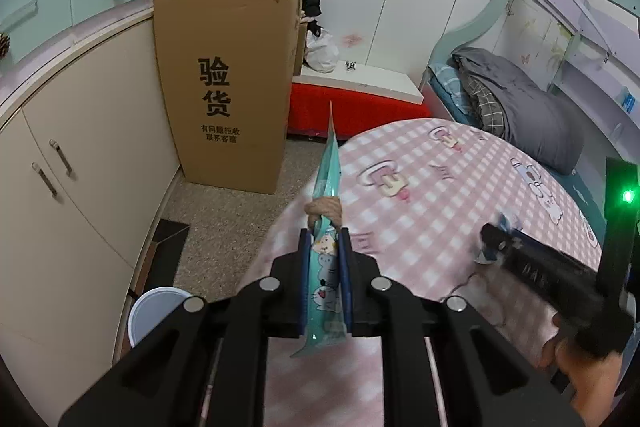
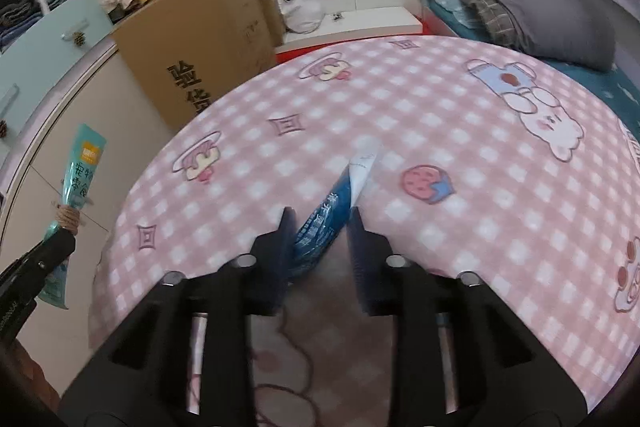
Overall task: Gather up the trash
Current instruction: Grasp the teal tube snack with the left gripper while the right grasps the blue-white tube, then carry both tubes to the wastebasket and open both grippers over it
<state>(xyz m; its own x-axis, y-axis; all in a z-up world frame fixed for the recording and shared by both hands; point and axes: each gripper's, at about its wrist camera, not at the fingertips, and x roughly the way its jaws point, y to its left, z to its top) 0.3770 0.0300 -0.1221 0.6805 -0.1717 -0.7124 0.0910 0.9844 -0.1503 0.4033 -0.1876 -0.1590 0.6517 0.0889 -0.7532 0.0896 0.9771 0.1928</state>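
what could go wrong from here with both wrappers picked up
The long teal snack pouch tied with twine sticks far past the left gripper and could catch on the table edge. The blue and white wrapper sits skewed in the right gripper, so it may slip out.

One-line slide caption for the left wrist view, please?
Left gripper clamps a teal snack packet tied with twine, above the pink checked tablecloth.
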